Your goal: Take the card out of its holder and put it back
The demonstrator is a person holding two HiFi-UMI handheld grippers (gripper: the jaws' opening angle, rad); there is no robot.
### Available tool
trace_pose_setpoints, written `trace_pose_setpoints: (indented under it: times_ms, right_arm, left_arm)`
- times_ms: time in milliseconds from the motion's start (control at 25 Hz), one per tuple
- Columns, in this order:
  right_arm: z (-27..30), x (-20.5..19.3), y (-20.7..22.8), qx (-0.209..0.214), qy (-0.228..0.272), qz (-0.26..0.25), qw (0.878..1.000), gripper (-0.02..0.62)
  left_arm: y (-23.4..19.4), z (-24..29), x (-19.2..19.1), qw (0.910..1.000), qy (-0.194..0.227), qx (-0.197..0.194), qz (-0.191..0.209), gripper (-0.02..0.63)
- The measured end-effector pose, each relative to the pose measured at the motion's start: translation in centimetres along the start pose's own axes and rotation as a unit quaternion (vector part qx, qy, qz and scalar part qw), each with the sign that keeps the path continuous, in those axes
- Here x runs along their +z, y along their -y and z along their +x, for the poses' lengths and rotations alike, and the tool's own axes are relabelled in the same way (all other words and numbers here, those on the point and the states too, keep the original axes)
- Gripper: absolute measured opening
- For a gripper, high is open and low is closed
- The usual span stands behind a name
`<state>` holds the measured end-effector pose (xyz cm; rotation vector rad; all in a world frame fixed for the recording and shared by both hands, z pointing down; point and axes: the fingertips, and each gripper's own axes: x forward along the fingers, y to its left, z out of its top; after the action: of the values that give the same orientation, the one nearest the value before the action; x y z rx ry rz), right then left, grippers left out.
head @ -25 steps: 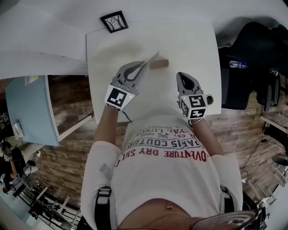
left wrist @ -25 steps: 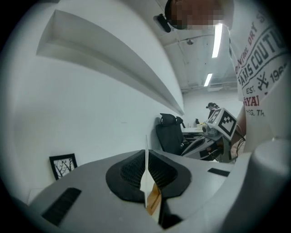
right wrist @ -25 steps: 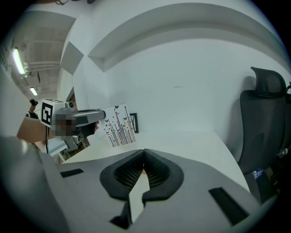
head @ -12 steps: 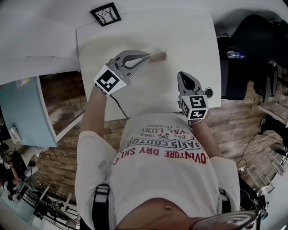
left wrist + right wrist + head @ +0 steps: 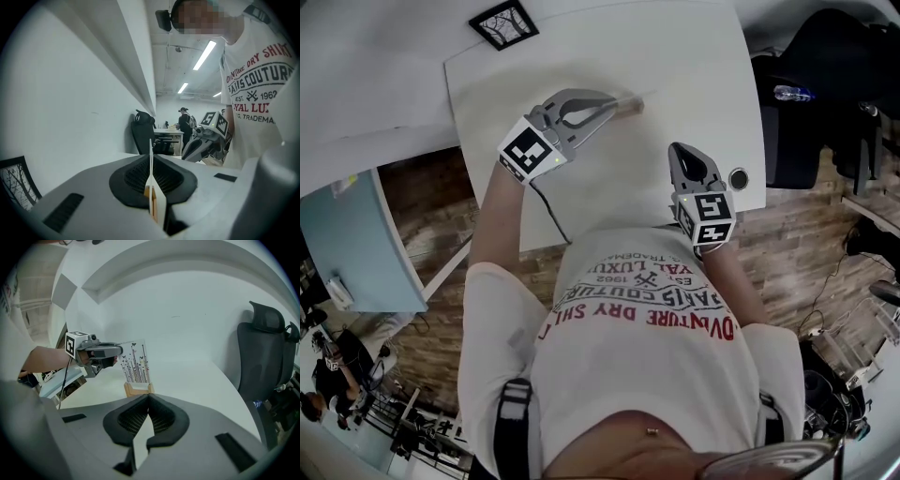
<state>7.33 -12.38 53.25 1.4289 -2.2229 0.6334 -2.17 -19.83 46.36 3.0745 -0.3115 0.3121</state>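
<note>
While we stand over the white table (image 5: 694, 56), our left gripper (image 5: 612, 101) has hold of the card (image 5: 135, 363), its jaws pressed almost together on the card's upper corner on the side nearest that gripper. From the left gripper view the card runs edge-on, a thin white line straight down between the pads, with a sliver of pale wood showing beside it lower down. Seen from the right gripper view, the card stands close to upright, printed with thin dark stems and small dark specks, and its lower edge meets the wooden holder (image 5: 137, 389), which sits on the table just below the left gripper's tips. We cannot tell whether that edge is seated fully in the slot. Our right gripper (image 5: 683, 152) hangs low over the near part of the table with its jaws closed tip to tip and nothing between them. The holder and card lie straight ahead of it, well apart from its tips, and the left gripper reaches in ahead and to its left. A small round dark object (image 5: 738, 178) rests on the table just to the right of the right gripper. A small framed picture (image 5: 503, 23) lies at the table's far corner, beyond and to the left of the left gripper, and a black chair (image 5: 265, 352) stands off the table, to the right of the right gripper.
</note>
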Motion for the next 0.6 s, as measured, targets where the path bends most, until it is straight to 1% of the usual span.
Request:
trace_pose_setpoints:
  times_ms: [240,600]
  right_arm:
    - [0.01,0.18,0.78,-0.005,0.001,0.001,1.0,0.021]
    - [0.42,0.21,0.88,-0.002,-0.007,-0.004,1.0,0.02]
  left_arm:
    - [-0.24,-0.1,-0.05,0.9999,-0.004,-0.01,0.002,0.037]
    - [-0.83,-0.14,-0.23,0.9997,0.003,-0.021,-0.012,0.037]
